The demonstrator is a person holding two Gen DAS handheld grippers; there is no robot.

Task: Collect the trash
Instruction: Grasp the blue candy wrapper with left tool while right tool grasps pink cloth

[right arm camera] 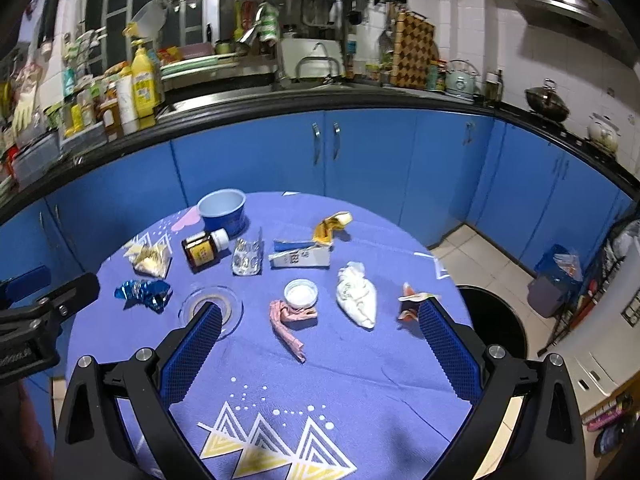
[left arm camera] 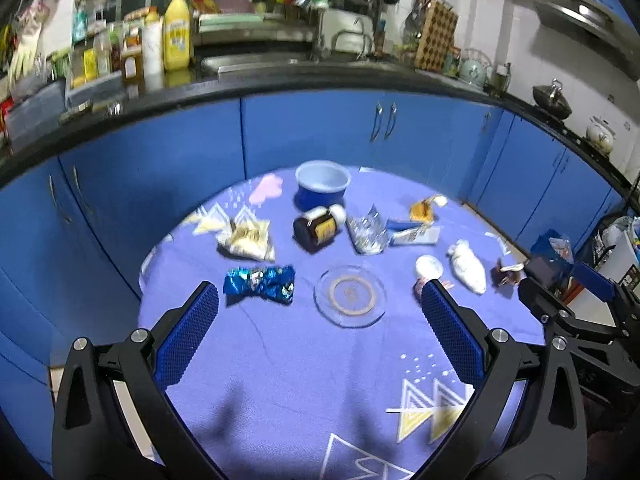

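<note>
Purple-clothed worktop [right arm camera: 360, 380] strewn with wrappers; left gripper [left arm camera: 320, 296] and right gripper [right arm camera: 320, 314] both spread apart, empty, above it.

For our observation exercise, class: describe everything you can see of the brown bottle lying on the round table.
The brown bottle looks like dark amber glass or plastic, with a yellow label carrying dark print and a white screw cap, still on. It lies on its side on the purple tablecloth, cap pointing toward the blue bowl just behind it. A crumpled clear wrapper lies close on its right; whether they touch is unclear. Nothing grips it, and its contents cannot be seen.
</note>
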